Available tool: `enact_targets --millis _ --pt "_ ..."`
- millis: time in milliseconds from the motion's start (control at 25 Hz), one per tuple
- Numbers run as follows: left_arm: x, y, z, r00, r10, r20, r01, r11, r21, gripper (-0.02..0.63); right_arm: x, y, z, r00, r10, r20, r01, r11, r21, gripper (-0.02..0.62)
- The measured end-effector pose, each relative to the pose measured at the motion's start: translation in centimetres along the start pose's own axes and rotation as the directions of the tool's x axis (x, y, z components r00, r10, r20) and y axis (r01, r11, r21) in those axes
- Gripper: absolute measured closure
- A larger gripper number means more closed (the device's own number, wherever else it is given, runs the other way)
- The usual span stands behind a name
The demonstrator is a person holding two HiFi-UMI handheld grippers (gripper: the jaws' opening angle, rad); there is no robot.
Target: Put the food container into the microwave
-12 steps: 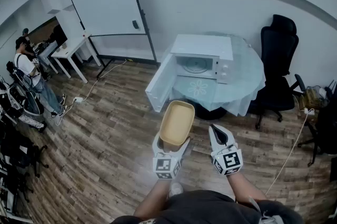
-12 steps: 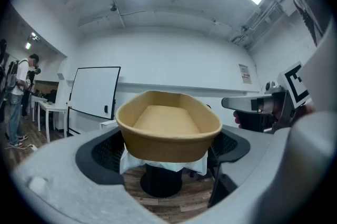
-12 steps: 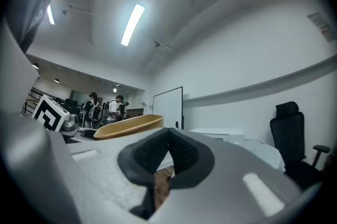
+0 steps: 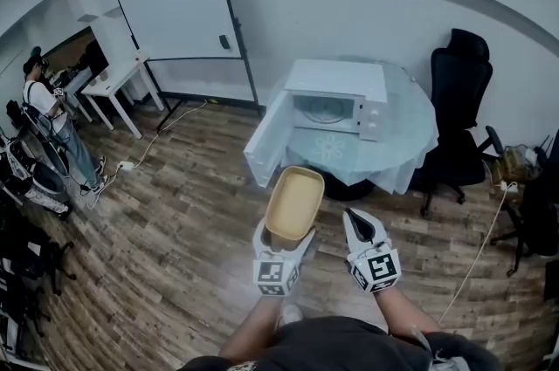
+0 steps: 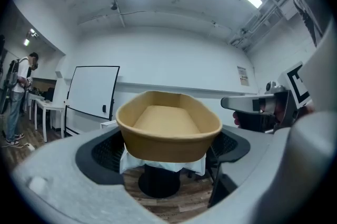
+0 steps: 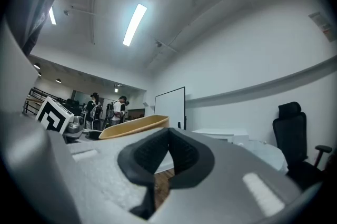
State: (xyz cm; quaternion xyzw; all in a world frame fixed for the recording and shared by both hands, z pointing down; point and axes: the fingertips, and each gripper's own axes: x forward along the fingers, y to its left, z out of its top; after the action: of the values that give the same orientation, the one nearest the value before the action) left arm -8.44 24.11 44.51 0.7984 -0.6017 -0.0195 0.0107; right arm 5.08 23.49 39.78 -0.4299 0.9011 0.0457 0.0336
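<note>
A tan oval food container [image 4: 293, 202] is held level in front of me, with my left gripper [image 4: 286, 244] shut on its near end. In the left gripper view the container [image 5: 167, 131] fills the space between the jaws. My right gripper [image 4: 363, 229] hovers beside it on the right, jaws shut and empty; in its own view the pads [image 6: 166, 157] meet and the container [image 6: 134, 126] shows at the left. The white microwave [image 4: 335, 96] stands ahead on a round table [image 4: 410, 138], its door [image 4: 265, 140] swung open to the left and the cavity [image 4: 325, 109] visible.
A black office chair [image 4: 458, 103] stands right of the table. A whiteboard [image 4: 179, 4] on a stand is at the back left, with a white desk [image 4: 122, 82] and people [image 4: 44, 112] further left. Wooden floor [image 4: 183, 212] lies between me and the table. A cable [image 4: 476, 260] trails at the right.
The view has shifted slightly; both grippers and the container sit a touch higher in the frame. The person at the far left has moved a little.
</note>
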Motion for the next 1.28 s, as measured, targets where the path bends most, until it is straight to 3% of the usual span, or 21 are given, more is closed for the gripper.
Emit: enact_targets --millis 360,560,880,1280 --pt "0.2 2.8 0.0 0.999 -0.049 0.008 0.049 0.999 0.024 0.086 2.9 2.3 -0.3 1.0 0.0 0.008 0.0 0.999 0.04 0.594" --pt "0.5 4.6 -0.5 0.997 -0.077 0.006 0.077 0.996 0.045 0.086 3.9 3.5 -1.3 0.999 -0.026 -0.028 0.026 1.0 0.009 0.594" --pt "0.8 5.9 -1.6 0.991 -0.13 -0.006 0.13 0.991 0.043 0.086 4.7 3.5 -2.3 0.993 -0.104 -0.056 0.104 0.995 0.007 0.594" --pt "3.0 6.7 -2.2 0.99 -0.136 -0.026 0.137 0.99 0.026 0.086 6.4 1.5 -3.2 0.989 -0.128 -0.074 0.131 0.991 0.025 0.594"
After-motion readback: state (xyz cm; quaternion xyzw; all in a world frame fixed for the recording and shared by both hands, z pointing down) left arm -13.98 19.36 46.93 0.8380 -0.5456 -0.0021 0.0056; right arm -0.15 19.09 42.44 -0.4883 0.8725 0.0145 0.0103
